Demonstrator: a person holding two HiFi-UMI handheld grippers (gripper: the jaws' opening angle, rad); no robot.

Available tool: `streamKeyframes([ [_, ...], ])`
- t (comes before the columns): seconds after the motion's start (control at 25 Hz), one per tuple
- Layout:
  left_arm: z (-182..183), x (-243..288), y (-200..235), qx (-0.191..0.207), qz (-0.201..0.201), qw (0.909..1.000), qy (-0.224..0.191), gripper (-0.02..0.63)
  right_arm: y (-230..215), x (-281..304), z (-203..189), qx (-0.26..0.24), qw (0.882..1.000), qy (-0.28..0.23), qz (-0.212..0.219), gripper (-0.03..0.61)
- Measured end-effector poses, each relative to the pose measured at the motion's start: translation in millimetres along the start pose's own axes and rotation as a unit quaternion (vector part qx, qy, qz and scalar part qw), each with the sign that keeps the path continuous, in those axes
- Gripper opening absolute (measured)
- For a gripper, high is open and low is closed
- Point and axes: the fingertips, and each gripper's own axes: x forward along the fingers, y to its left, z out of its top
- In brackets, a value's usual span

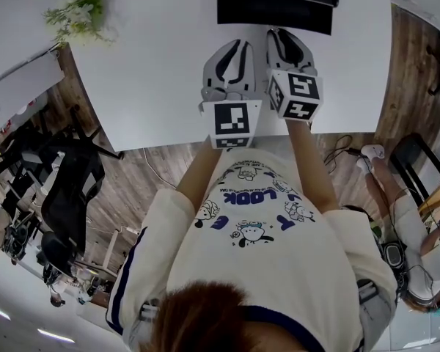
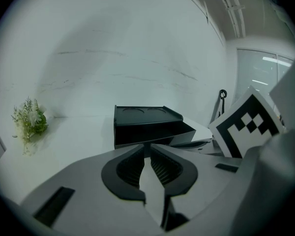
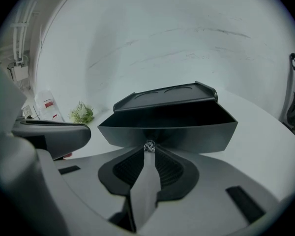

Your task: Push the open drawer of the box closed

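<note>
Pre-push: right gripper (image 3: 149,151) and left gripper (image 2: 148,147) both pinched together, empty, with the open drawer (image 3: 187,132) of the black plastic box (image 3: 167,95) just ahead, wanting 1 straight shove.

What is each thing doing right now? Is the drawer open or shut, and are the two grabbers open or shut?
Drawer: open, pulled out of the box.
Box: upright on the white table.
Left gripper: shut, nothing in it, not touching the box.
Right gripper: shut, tips right at the drawer's small knob.
</note>
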Motion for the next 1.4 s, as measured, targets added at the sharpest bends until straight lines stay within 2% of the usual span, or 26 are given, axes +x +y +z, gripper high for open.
streamKeyframes([
  [1.4,-1.6,22.7,15.5,-0.006,0.005,0.9999,0.014,0.048,-16.4,41.7,39.5,0.001,1.0,-0.022,-0.004,0.084],
])
